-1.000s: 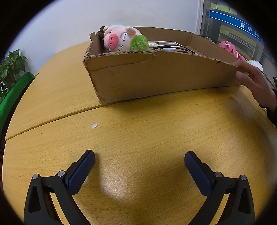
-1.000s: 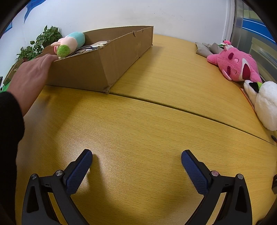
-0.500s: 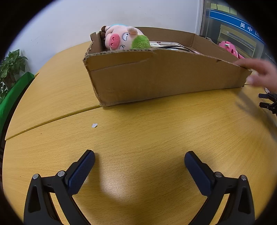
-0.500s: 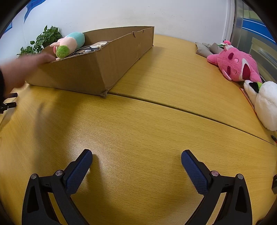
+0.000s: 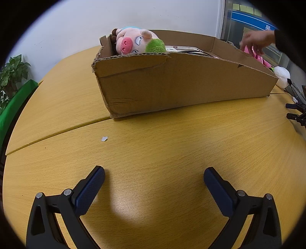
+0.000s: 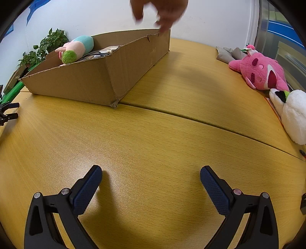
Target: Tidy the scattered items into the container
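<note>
**Hand lifts off the box**

Up went the hand (image 6: 162,13), off the cardboard box (image 5: 181,86) rim. Both grippers, left gripper (image 5: 154,183) and right gripper (image 6: 151,183), sit wide open over the table (image 6: 153,138). A pig toy (image 5: 133,43) lies inside the box; a pink plush (image 6: 262,71) lies outside it.

Counts, both wrist views. One cardboard box (image 6: 107,76), ahead and left of the right gripper. Three plush toys: one pig plush (image 5: 136,41) inside the box, one pink plush (image 6: 261,70) and one white plush (image 6: 293,115) ahead and right of the right gripper. One bare hand (image 6: 162,11). One potted plant (image 6: 44,47). One paper scrap (image 5: 104,138) ahead of the left gripper.
</note>
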Demonstrator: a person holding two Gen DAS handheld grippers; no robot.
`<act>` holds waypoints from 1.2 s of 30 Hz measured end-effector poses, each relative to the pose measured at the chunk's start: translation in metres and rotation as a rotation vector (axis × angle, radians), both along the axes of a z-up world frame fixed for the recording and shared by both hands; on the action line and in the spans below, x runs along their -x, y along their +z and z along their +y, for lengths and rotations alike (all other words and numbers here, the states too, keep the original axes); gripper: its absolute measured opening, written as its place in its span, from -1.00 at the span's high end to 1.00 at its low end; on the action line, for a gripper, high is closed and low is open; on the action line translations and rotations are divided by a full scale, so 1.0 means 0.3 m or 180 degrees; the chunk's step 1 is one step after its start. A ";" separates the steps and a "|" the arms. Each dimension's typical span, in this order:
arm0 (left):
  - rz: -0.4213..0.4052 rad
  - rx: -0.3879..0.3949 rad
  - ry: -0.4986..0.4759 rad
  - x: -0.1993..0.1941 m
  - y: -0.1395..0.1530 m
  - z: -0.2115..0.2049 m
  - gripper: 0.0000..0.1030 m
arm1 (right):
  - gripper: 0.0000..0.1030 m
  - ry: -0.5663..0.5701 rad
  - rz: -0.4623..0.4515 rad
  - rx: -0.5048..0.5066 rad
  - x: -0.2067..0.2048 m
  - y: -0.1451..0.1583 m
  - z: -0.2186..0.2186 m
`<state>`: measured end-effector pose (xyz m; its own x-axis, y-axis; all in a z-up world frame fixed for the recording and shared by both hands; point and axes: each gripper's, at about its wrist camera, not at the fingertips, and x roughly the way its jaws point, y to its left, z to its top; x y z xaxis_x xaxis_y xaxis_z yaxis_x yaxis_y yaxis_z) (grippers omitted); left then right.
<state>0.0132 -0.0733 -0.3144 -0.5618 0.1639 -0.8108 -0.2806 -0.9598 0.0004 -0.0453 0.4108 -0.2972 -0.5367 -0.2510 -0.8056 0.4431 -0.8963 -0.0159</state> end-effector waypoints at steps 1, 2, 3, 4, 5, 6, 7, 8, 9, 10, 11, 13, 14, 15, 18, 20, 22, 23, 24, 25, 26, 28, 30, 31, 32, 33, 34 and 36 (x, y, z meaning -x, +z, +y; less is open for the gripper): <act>0.0000 0.0000 0.0000 0.000 0.000 0.000 -1.00 | -1.00 0.0001 0.0000 0.0000 0.000 0.000 0.000; 0.0000 0.0000 0.0000 0.000 0.000 0.000 -1.00 | -1.00 0.0002 0.0000 0.0000 0.000 0.000 0.000; 0.0000 0.0000 0.0000 0.000 0.000 0.000 -1.00 | -1.00 0.0003 0.0000 0.0000 0.000 0.000 0.000; 0.0000 0.0000 -0.0001 0.000 -0.001 0.000 -1.00 | -1.00 0.0003 0.0000 0.0000 0.000 0.000 0.000; 0.0000 0.0000 -0.0001 0.000 0.000 0.000 -1.00 | -1.00 0.0003 0.0000 -0.0001 0.000 0.000 0.000; 0.0000 0.0000 -0.0001 0.000 0.000 0.001 -1.00 | -1.00 0.0003 0.0000 -0.0001 0.000 0.000 0.000; 0.0000 0.0000 -0.0030 -0.001 0.000 0.001 -1.00 | -1.00 0.0004 0.0000 -0.0001 0.000 0.000 0.001; -0.0001 0.0000 -0.0043 0.000 -0.001 0.001 -1.00 | -1.00 0.0006 0.0000 -0.0001 0.000 0.000 0.000; -0.0001 -0.0002 -0.0043 0.000 -0.001 0.000 -1.00 | -1.00 0.0006 0.0000 -0.0001 0.000 -0.001 0.000; -0.0002 -0.0003 -0.0042 -0.001 -0.001 0.000 -1.00 | -1.00 0.0006 0.0000 -0.0001 0.000 0.000 0.000; -0.0002 -0.0001 -0.0039 -0.002 0.000 0.000 -1.00 | -1.00 0.0007 0.0000 -0.0001 0.000 0.000 0.001; -0.0002 -0.0004 -0.0040 -0.006 0.001 -0.002 -1.00 | -1.00 0.0007 0.0000 -0.0001 0.001 0.000 0.001; -0.0001 -0.0004 -0.0027 -0.011 0.002 -0.005 -1.00 | -1.00 0.0007 0.0000 -0.0001 0.000 0.000 0.001; -0.0001 -0.0003 -0.0005 -0.017 0.003 -0.008 -1.00 | -1.00 0.0008 0.0000 -0.0002 0.000 -0.001 0.001; 0.0000 -0.0002 -0.0015 -0.021 0.007 -0.010 -1.00 | -1.00 0.0009 0.0000 -0.0002 0.000 -0.001 0.001; -0.0001 -0.0003 -0.0016 -0.022 0.009 -0.010 -1.00 | -1.00 0.0009 0.0000 -0.0002 0.000 -0.001 0.001; -0.0001 -0.0002 -0.0016 -0.023 0.009 -0.009 -1.00 | -1.00 0.0010 0.0000 -0.0002 0.000 -0.001 0.001; 0.0000 -0.0001 -0.0016 -0.023 0.008 -0.009 -1.00 | -1.00 0.0010 0.0000 -0.0002 0.000 0.000 0.001; 0.0002 0.0000 -0.0031 -0.023 0.007 -0.010 -1.00 | -1.00 0.0010 0.0000 -0.0002 0.000 -0.001 0.001; 0.0002 -0.0002 -0.0038 -0.023 0.007 -0.010 -1.00 | -1.00 0.0010 0.0000 -0.0002 0.000 -0.001 0.001; 0.0003 -0.0003 -0.0039 -0.023 0.008 -0.009 -1.00 | -1.00 0.0010 0.0000 -0.0002 0.000 -0.001 0.001; 0.0003 -0.0004 -0.0039 -0.023 0.009 -0.009 -1.00 | -1.00 0.0011 0.0000 -0.0002 0.000 -0.001 0.001; 0.0003 -0.0003 -0.0039 -0.023 0.010 -0.008 -1.00 | -1.00 0.0011 0.0000 -0.0002 0.000 -0.001 0.001; 0.0003 -0.0003 -0.0048 -0.024 0.009 -0.008 -1.00 | -1.00 0.0012 -0.0001 -0.0002 0.000 -0.001 0.001; 0.0004 -0.0003 -0.0053 -0.024 0.011 -0.008 -1.00 | -1.00 0.0012 -0.0001 -0.0002 0.000 -0.001 0.002; 0.0004 -0.0003 -0.0053 -0.023 0.012 -0.008 -1.00 | -1.00 0.0012 -0.0001 0.0000 0.000 -0.001 0.002; 0.0004 -0.0004 -0.0058 -0.023 0.014 -0.008 -1.00 | -1.00 0.0012 -0.0001 0.0001 -0.001 -0.001 0.004; 0.0002 -0.0004 -0.0062 -0.022 0.016 -0.008 -1.00 | -1.00 0.0012 -0.0001 0.0002 -0.001 -0.001 0.006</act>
<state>0.0199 -0.0758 -0.3095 -0.5591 0.1757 -0.8103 -0.2991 -0.9542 -0.0005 -0.0449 0.4124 -0.2975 -0.5354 -0.2535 -0.8057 0.4465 -0.8946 -0.0153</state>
